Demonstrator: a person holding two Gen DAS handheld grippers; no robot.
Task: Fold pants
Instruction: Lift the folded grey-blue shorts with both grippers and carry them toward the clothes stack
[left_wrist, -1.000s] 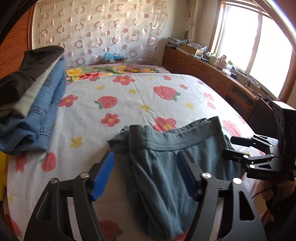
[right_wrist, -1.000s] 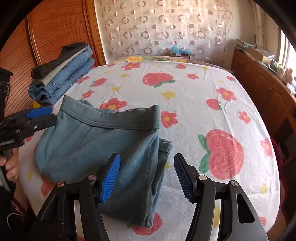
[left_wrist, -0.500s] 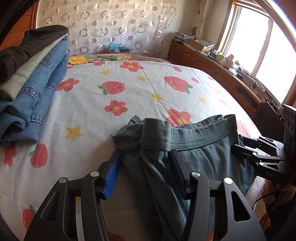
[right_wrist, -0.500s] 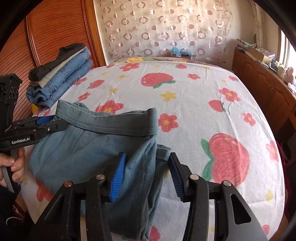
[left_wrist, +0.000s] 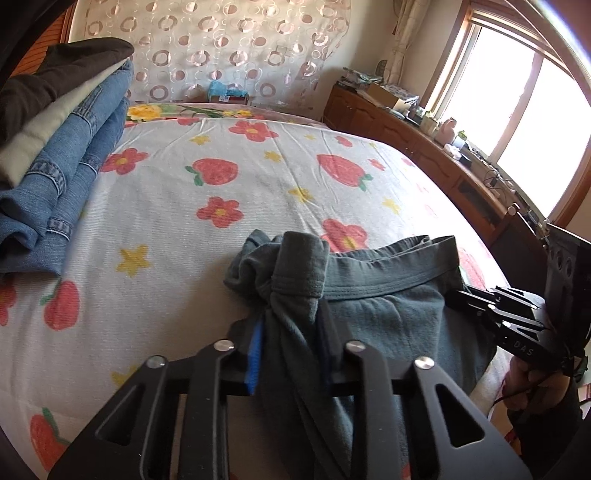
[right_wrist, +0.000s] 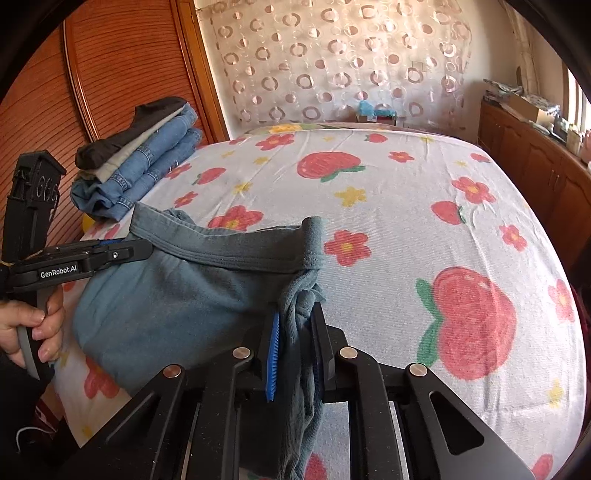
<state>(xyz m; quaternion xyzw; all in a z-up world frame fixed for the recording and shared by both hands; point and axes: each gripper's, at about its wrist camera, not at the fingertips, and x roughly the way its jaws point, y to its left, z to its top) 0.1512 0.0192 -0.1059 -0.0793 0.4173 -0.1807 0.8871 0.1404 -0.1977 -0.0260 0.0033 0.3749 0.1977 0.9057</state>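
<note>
Grey-green pants (left_wrist: 376, 306) lie at the near edge of the bed, waistband towards the far side; they also show in the right wrist view (right_wrist: 192, 295). My left gripper (left_wrist: 291, 325) is shut on the bunched left end of the waistband. My right gripper (right_wrist: 295, 332) is shut on the bunched right end of the waistband. Each gripper shows from the side in the other view: the right one (left_wrist: 476, 299) and the left one (right_wrist: 122, 253). The pant legs hang below the frames, hidden.
A stack of folded jeans and dark clothes (right_wrist: 140, 155) sits at the bed's far left, also in the left wrist view (left_wrist: 55, 155). The strawberry-print bedspread (right_wrist: 424, 229) stretches beyond. A wooden cabinet (left_wrist: 424, 147) runs along the right under the window.
Both grippers moved forward onto the waistband ends and closed from open to shut, bunching the fabric between their pads.
</note>
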